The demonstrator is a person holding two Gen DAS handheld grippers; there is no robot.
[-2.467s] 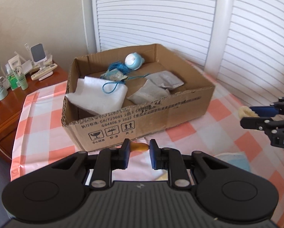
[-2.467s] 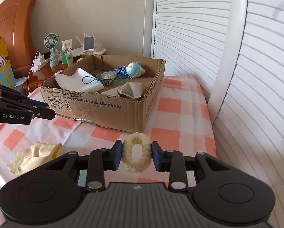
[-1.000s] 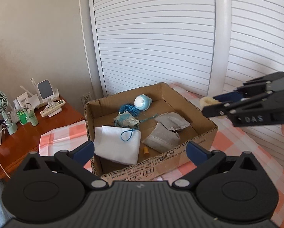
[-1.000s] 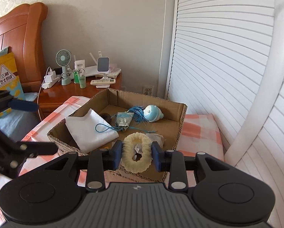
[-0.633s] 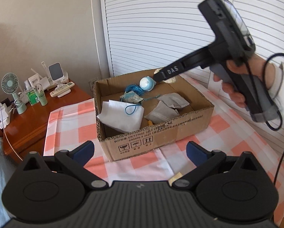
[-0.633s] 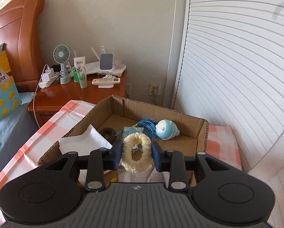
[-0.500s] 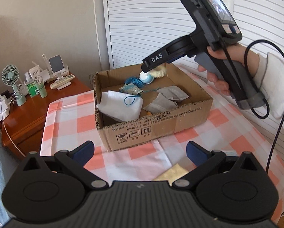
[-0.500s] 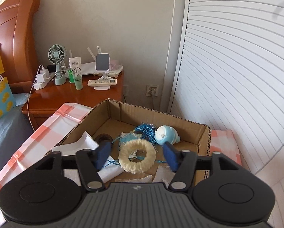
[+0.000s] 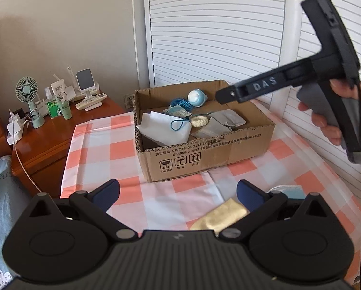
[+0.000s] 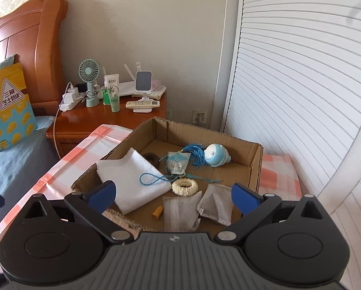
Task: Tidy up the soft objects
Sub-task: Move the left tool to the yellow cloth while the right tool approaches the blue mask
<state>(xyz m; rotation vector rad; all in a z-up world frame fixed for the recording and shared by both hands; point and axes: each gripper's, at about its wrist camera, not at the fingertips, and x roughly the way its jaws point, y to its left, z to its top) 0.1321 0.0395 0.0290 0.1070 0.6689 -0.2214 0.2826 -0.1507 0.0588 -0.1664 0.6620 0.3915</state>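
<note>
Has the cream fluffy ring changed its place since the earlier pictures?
Yes. The cream ring left the opening right gripper and now lies inside the cardboard box, beside the white cloth.

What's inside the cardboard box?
Inside the cardboard box lie a white cloth, a cream fuzzy ring, two grey pouches, a blue cord, a round blue toy and a small orange piece. Anything under the cloth is hidden.
</note>
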